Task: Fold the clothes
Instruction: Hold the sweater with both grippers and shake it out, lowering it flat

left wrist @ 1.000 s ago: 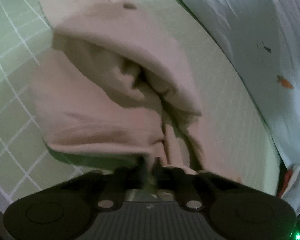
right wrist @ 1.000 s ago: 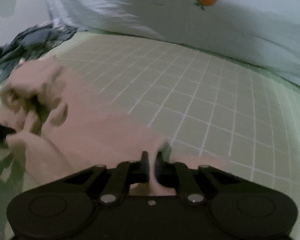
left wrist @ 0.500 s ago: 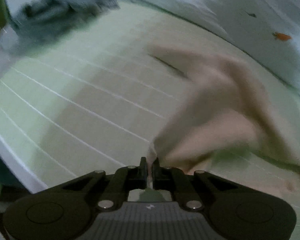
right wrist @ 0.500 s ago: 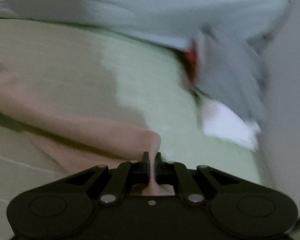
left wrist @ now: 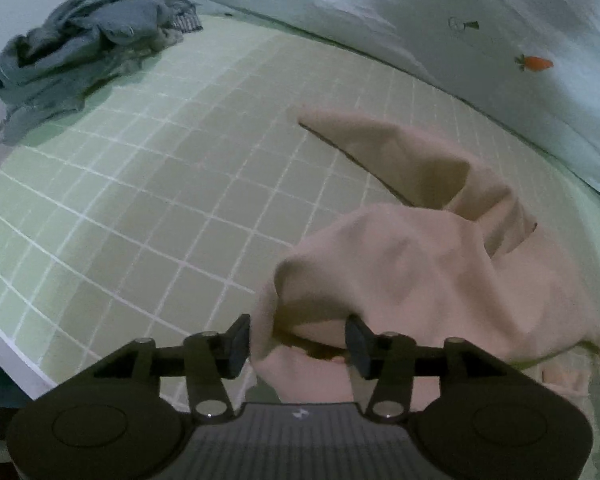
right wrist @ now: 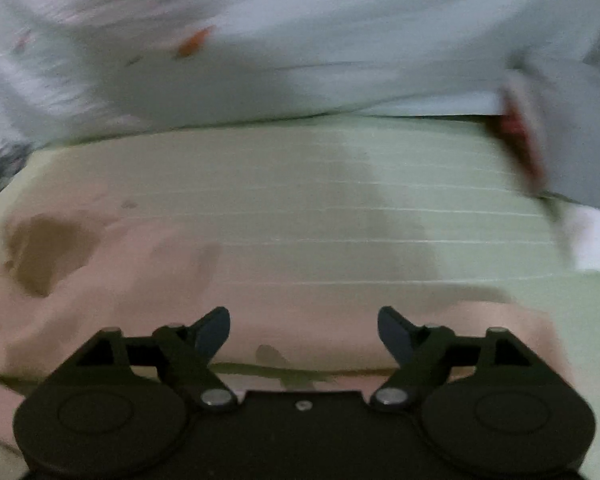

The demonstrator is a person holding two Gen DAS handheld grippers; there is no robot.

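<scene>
A pink garment lies crumpled on the green grid-patterned sheet, bunched to the right in the left wrist view. My left gripper is open, with a loose fold of the garment lying between its jaws. In the right wrist view the same pink garment spreads across the lower left and under my right gripper, which is open and holds nothing. That view is blurred by motion.
A heap of grey-blue clothes lies at the far left of the sheet. A white quilt with small carrot prints runs along the back. A grey and red item lies at the right in the right wrist view.
Both grippers were shut on the pink garment half a second ago; both have opened and let it drop onto the sheet. The right gripper is still swinging.
</scene>
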